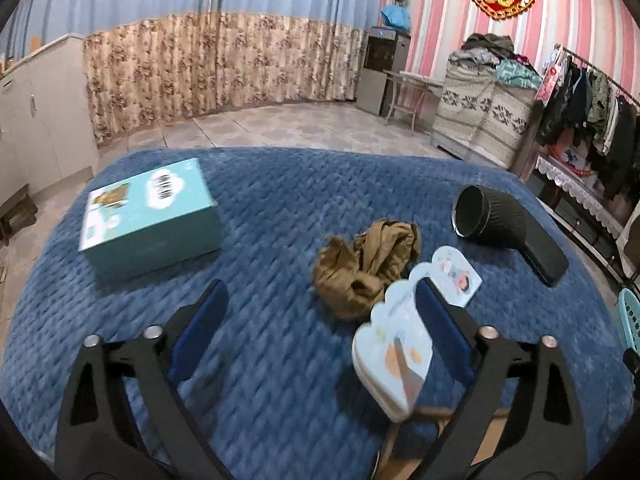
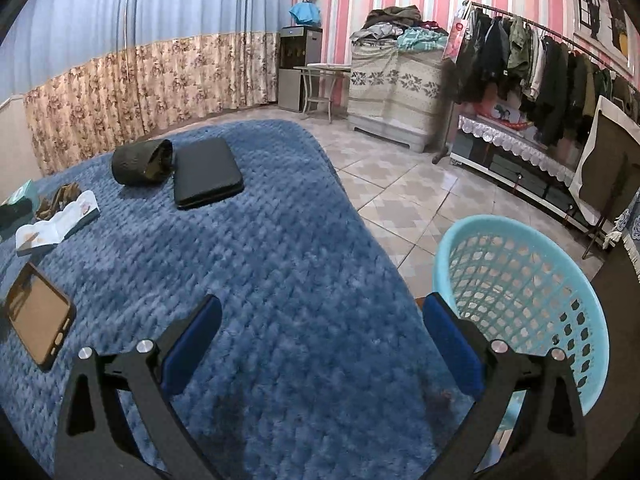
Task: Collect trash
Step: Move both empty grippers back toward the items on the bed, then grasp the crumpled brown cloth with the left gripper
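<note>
Left wrist: left tool (image 1: 320, 300) spread wide, empty; crumpled brown paper (image 1: 366, 266) on the desk (image 1: 280, 208), teal box (image 1: 150, 220) beyond.
Right wrist: right tool (image 2: 322, 318) wide apart, empty; basket (image 2: 520, 304) beside desk; phone (image 2: 38, 316).

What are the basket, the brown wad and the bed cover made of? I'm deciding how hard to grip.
Basket: looks like rigid, smooth turquoise plastic, with moulded lattice holes.
Brown wad: crumpled with sharp creases, probably paper or thin cloth; the blur leaves it open.
Bed cover: soft blue plush fabric, with a quilted, fuzzy surface.
</note>
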A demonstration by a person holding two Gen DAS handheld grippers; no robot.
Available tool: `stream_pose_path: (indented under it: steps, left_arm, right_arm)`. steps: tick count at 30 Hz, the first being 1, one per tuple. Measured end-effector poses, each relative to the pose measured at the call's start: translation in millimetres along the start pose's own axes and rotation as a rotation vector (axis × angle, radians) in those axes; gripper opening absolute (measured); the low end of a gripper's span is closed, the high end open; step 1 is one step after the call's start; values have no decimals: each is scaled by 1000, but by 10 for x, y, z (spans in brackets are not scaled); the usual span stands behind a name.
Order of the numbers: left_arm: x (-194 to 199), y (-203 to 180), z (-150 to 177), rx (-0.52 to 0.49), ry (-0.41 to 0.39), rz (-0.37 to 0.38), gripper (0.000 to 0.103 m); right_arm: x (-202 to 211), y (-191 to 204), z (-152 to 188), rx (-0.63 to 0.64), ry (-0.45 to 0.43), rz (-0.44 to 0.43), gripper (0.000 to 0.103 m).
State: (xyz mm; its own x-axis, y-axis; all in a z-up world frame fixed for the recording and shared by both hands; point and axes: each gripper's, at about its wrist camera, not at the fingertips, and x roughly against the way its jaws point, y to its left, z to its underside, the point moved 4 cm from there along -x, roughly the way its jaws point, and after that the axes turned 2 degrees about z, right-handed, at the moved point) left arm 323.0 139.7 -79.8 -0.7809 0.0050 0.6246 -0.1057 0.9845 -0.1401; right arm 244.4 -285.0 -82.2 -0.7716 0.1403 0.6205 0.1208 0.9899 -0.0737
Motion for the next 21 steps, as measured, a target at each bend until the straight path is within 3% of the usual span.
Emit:
stream_pose_path:
  steps: [3, 5, 6, 18, 21]
  left_arm:
    - [-221, -49, -49, -19, 53, 28, 72]
    - [-335, -80, -34, -19, 91, 50, 58]
    - [-392, -96, -2, -24, 123, 71, 47]
    - [-20, -340, 96, -42, 47, 160, 40]
    - [143, -272, 93, -41, 9, 127, 40]
  right_arm:
    - [-46, 1, 15, -6, 16, -3, 98]
    - [-66, 15, 27, -6, 24, -3, 98]
    - [-70, 24, 29, -2, 25, -1, 98]
    - [-44, 112, 25, 48, 18, 5, 98]
    - [-14, 157, 15, 77, 14, 18, 98]
